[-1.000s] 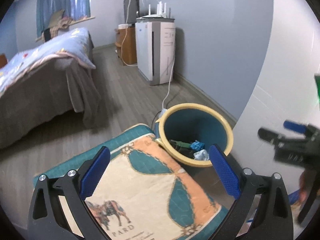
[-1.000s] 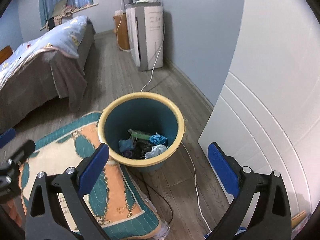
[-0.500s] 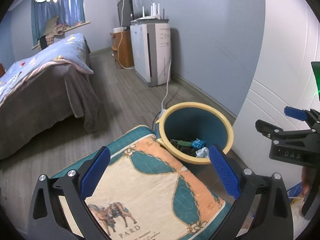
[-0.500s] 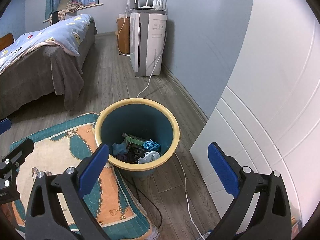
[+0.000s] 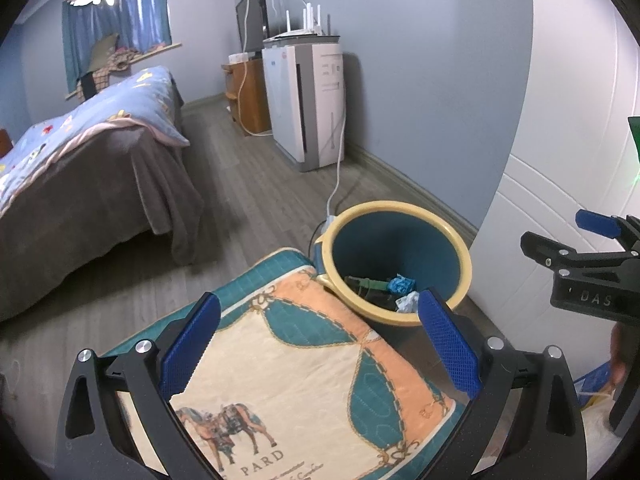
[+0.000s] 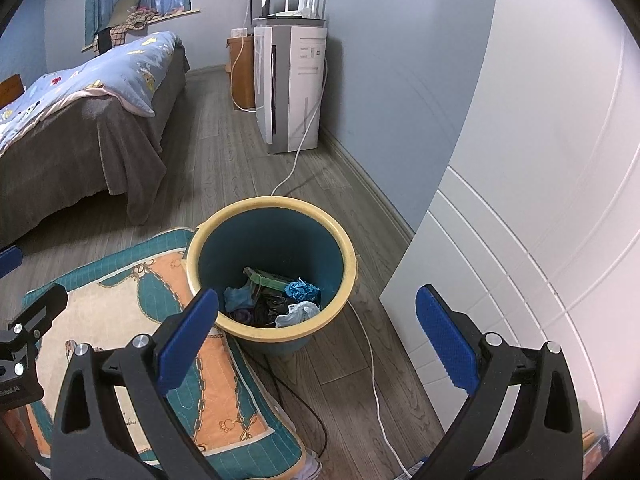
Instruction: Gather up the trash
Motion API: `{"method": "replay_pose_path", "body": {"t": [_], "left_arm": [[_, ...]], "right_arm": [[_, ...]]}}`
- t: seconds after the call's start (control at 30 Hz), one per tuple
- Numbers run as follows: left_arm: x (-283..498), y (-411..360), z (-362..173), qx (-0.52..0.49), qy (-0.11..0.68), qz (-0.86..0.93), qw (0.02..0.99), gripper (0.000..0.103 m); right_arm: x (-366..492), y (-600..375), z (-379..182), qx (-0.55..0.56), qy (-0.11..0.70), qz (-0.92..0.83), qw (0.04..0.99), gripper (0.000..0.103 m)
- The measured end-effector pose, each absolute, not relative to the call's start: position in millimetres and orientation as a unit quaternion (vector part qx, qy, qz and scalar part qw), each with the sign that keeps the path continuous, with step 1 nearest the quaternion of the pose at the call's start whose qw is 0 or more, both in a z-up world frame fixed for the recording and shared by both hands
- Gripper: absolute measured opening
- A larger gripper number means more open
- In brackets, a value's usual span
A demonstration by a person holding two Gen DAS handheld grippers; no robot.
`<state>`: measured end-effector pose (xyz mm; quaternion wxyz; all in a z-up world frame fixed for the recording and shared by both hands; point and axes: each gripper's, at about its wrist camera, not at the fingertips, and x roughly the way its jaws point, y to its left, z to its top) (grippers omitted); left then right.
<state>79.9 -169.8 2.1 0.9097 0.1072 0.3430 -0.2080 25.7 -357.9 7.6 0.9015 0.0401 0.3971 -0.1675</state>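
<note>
A teal bin with a yellow rim [image 6: 340, 236] [image 5: 460, 252] stands on the wood floor beside a patterned cushion. Inside lie crumpled blue paper [image 6: 302, 290] [image 5: 402, 284], a pale wad [image 6: 298, 314], a green wrapper [image 6: 266, 278] and dark scraps. My right gripper [image 6: 316, 336] hangs open above the bin's near side, nothing between its blue pads. My left gripper [image 5: 316, 344] is open over the cushion, left of the bin, empty. The right gripper's fingers [image 5: 560, 254] also show at the right edge of the left wrist view.
The teal, orange and cream cushion [image 5: 304, 376] [image 6: 120, 320] lies left of the bin. A white cable [image 6: 372, 376] and a black one [image 6: 280, 384] trail on the floor. A white cabinet panel [image 6: 500, 264] stands right, an air purifier [image 6: 292, 88] and a bed [image 6: 72, 120] behind.
Both grippers have lifted and drawn back a little; the bin sits lower and smaller in the views. Both stay open and empty.
</note>
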Motion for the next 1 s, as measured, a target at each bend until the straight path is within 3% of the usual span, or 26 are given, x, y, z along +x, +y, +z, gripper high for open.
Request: {"method": "replay_pose_path", "body": {"t": [1.0], "left_arm": [[79.9,-166.2,-5.4,0.113,0.341,-0.212,0.909,0.098]], "right_arm": [[24.4,-357.8,8.8,0.043,0.398,-0.172,0.900,0.097]]}}
